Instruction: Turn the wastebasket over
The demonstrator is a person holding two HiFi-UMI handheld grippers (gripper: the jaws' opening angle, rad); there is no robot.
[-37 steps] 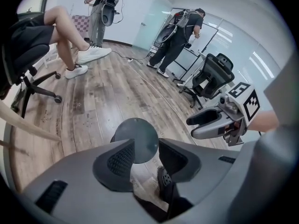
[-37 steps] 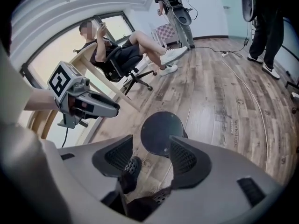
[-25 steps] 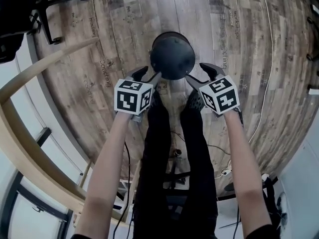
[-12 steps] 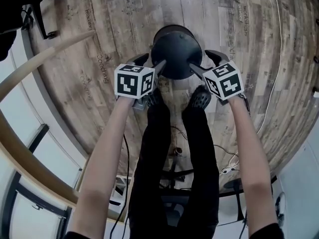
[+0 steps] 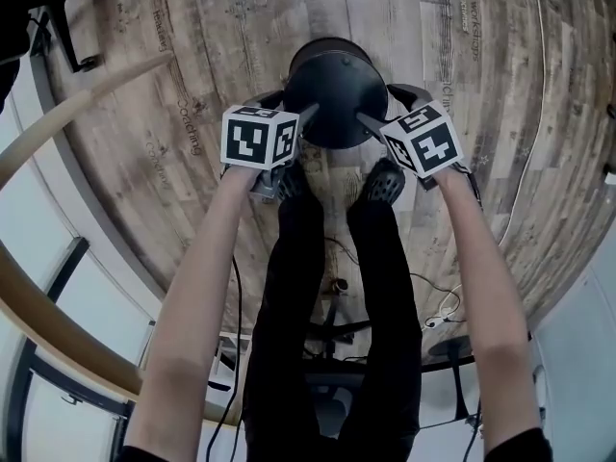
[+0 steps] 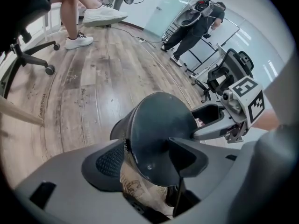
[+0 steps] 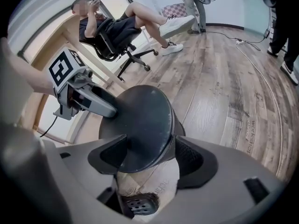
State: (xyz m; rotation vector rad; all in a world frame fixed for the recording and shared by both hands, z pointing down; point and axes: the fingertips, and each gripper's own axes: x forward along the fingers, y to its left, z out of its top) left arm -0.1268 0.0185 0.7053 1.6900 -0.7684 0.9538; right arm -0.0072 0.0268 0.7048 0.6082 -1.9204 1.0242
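**Left tool** [image 6: 149,157]: your jaws stand wide apart and have just been opening. The rim of the wastebasket's [image 5: 332,85] flat base lies between them. One jaw is outside along the dark wall and the other is over the base. The pads are not clamped on it.

**Right tool** [image 7: 152,157]: this mirrors the left on the opposite side of the same base. Its jaws are also spread wide and have just been opening, with the base edge between them and no grip.

**Container:** the wastebasket is dark and round. It stands upside down on the wooden floor [image 5: 462,162], base up and mouth down, so its inside cannot be seen. It sits just ahead of your two shoes [image 5: 385,183] and between the two tools.

**Arms:** your left forearm [image 5: 202,287] and right forearm [image 5: 481,277] reach forward and down, roughly parallel, one on each side of your legs. Both tools point steeply downward and angle inward toward the basket, with their marker cubes facing up.

**Surroundings:** a curved, wood-edged bench [image 5: 58,133] runs along your left. Across the floor, a seated person [image 7: 107,27] occupies a wheeled chair.
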